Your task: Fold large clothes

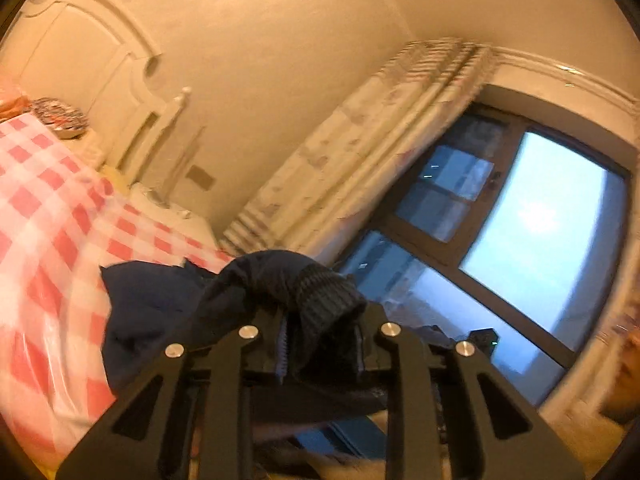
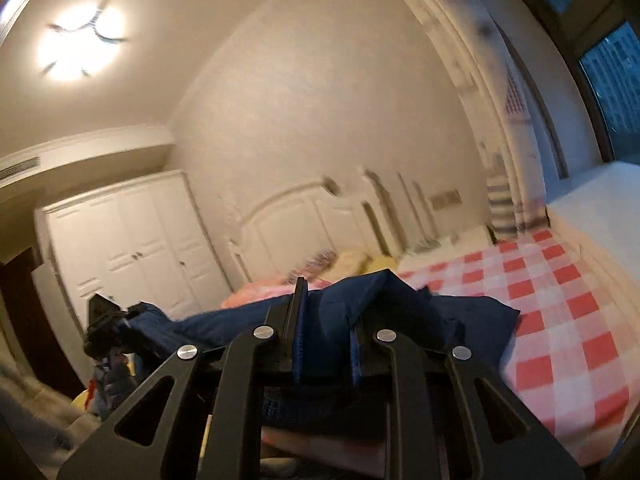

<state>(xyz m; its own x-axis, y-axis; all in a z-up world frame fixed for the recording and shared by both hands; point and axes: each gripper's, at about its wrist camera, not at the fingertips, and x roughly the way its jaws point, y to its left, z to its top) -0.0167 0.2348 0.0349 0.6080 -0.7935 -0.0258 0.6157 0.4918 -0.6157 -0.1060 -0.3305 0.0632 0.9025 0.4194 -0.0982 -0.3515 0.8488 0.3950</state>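
A dark navy jacket with a ribbed knit cuff hangs lifted above the bed. My left gripper is shut on bunched navy cloth beside that cuff, which drapes over its fingertips. In the right wrist view the same jacket stretches leftward between both hands. My right gripper is shut on a fold of it, blue pads pressing the cloth. The other gripper shows at the far left, holding the far end of the garment. Both grippers point about level.
A bed with a red and white checked cover lies below. White headboard, pillows, a wardrobe, patterned curtains and a large window surround it. A bright ceiling lamp glows overhead.
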